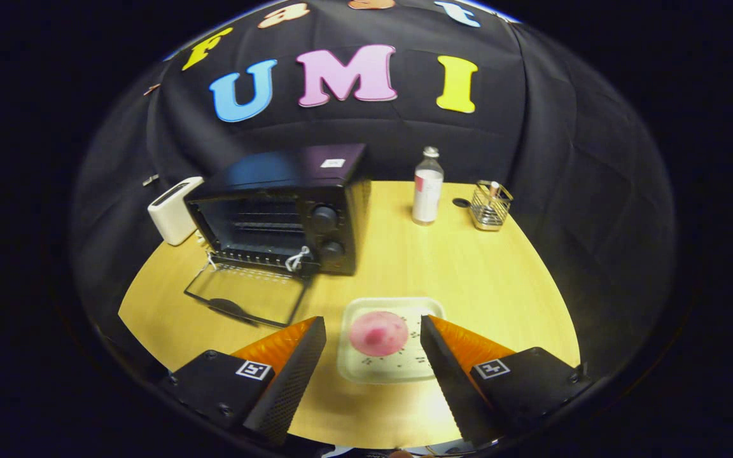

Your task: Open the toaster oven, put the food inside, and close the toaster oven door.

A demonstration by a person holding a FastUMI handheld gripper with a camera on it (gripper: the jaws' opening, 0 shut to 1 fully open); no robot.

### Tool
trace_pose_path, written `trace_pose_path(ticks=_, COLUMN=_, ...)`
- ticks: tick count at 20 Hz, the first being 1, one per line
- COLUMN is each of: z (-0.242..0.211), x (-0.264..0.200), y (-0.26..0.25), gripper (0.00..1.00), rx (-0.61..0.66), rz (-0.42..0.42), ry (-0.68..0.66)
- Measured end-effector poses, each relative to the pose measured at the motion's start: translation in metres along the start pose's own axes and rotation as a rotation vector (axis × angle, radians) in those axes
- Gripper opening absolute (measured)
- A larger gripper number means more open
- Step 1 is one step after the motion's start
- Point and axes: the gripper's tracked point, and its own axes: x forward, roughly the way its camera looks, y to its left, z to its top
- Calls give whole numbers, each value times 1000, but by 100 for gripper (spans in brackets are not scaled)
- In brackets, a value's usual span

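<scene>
The worktop (481, 280) fills the middle of the frame, pale wood. Left of centre on it stands the oven (290, 210), its door (249, 296) already dropped flat toward the camera, the dark cavity and rack bars showing. So the opening step looks done, and the step in hand is fetching the food.

Lower centre lies a pale tray (387, 372), and on it the food (378, 333), a round pink piece. The gripper (373, 334) hovers over it with fingers spread wide, one on each side of the tray, the food between them and touched by neither.

At the left, beside the oven, a white box (174, 211). Toward the upper right stand a bottle (427, 187) and a wire basket (490, 205), well apart from the work.

Next, I judge, the gripper must drop and narrow until both fingers bear on the food. The piece looks soft and domed, so a gentle squeeze low on its sides would suit. Then comes a lift and a swing up-left over the open door into the cavity.
</scene>
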Motion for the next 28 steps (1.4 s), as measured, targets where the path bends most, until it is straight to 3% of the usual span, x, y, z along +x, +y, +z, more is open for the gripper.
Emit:
trace_pose_path(ticks=8, z=-40, x=53, y=-68, gripper=100, rx=140, rz=120, ry=218)
trace_pose_path(ticks=18, z=-85, x=87, y=-47, gripper=100, rx=166, rz=215, ry=375)
trace_pose_path(ticks=22, z=-87, x=89, y=-46, gripper=97, rx=154, rz=169, ry=392)
trace_pose_path(ticks=24, z=-90, x=91, y=-53, gripper=91, rx=125, rz=117, ry=397)
trace_pose_path(ticks=26, z=-91, x=92, y=-58, gripper=71, rx=103, rz=88, ry=397)
trace_pose_path(ticks=28, z=-93, x=92, y=-62, gripper=63, rx=72, rz=58, ry=392)
